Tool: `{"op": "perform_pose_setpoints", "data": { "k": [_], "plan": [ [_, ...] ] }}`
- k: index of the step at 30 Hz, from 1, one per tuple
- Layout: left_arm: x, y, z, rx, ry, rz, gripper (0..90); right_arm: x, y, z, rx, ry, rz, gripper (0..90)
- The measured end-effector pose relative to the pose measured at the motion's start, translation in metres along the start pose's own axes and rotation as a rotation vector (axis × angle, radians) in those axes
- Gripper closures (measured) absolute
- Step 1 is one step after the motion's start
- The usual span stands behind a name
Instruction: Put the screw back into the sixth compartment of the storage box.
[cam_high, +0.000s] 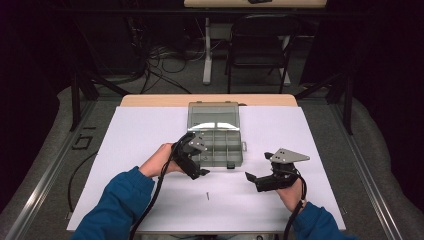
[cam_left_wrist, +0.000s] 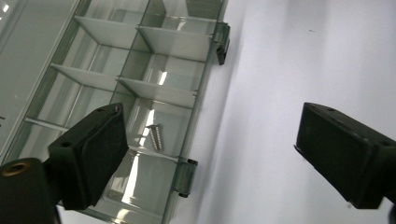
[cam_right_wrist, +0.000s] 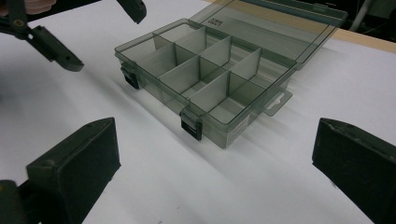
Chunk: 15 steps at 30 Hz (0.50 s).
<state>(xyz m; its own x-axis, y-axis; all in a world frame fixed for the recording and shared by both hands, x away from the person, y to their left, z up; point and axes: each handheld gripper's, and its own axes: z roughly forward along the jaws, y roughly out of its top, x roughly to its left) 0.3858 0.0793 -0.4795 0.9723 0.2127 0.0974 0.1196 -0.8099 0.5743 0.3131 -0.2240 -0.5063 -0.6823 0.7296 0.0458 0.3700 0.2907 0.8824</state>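
A smoky clear compartment box (cam_high: 227, 159) lies mid-table with its lid (cam_high: 213, 112) folded back. My left gripper (cam_high: 196, 159) hovers open at the box's near-left corner. In the left gripper view, the left gripper (cam_left_wrist: 210, 135) has its jaws wide apart above the box's front wall (cam_left_wrist: 196, 121), and a small screw (cam_left_wrist: 155, 136) lies in one compartment. My right gripper (cam_high: 259, 167) is open above the paper, right of the box. In the right gripper view, the right gripper (cam_right_wrist: 215, 154) faces the box (cam_right_wrist: 205, 79) with nothing between its jaws. A second screw (cam_high: 207, 196) lies loose on the paper near the front.
White paper (cam_high: 150, 130) covers the table. The box's two front latches (cam_right_wrist: 191, 123) hang undone. A folding chair (cam_high: 260, 45) and cables stand on the floor beyond the table. The left gripper (cam_right_wrist: 51, 42) shows at the top left of the right gripper view.
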Motion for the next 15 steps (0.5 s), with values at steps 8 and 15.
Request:
{"op": "perform_pose_setpoints", "data": {
  "k": [8, 15],
  "plan": [
    [-0.011, -0.002, 0.001, -0.007, -0.048, 0.033, 0.3, 0.0, 0.0, 0.0, -0.005, 0.003, -0.001, 0.0],
    [-0.018, -0.005, 0.002, -0.014, -0.054, 0.055, 0.0, 0.0, 0.0, 0.0, -0.007, 0.006, 0.0, 0.0]
  ]
}}
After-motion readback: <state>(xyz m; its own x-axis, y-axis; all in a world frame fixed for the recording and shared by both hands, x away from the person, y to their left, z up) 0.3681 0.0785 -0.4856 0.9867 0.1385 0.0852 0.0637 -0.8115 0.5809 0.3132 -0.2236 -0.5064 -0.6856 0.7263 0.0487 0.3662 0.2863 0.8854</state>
